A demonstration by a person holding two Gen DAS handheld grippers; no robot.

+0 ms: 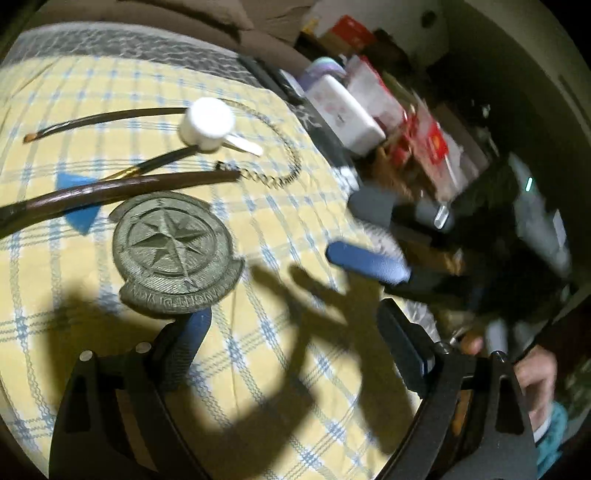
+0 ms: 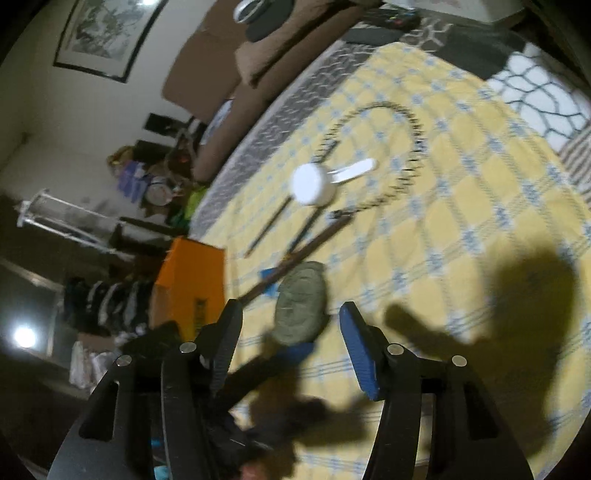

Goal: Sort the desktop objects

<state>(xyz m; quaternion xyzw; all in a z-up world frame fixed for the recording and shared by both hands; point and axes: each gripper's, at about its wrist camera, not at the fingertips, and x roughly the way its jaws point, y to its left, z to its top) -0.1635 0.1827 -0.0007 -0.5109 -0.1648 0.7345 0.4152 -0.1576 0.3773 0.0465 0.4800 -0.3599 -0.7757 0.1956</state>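
A grey-green round embroidered patch [image 1: 173,254] with a compass star lies on the yellow checked cloth [image 1: 277,369]. It also shows in the right wrist view [image 2: 301,306]. Behind it lie brown sticks [image 1: 110,192], a brush [image 1: 155,166], a white scoop [image 1: 208,123], a coiled spring cord [image 1: 284,147] and a blue triangle [image 1: 83,218]. My left gripper [image 1: 295,325] is open, its left finger beside the patch. My right gripper [image 2: 291,328] is open just short of the patch; its blue finger shows in the left wrist view [image 1: 369,260].
An orange box [image 2: 192,280] stands at the cloth's left edge. Cartons and clutter [image 1: 388,110] crowd the floor past the table edge. A remote and dark items [image 2: 384,26] lie at the far end.
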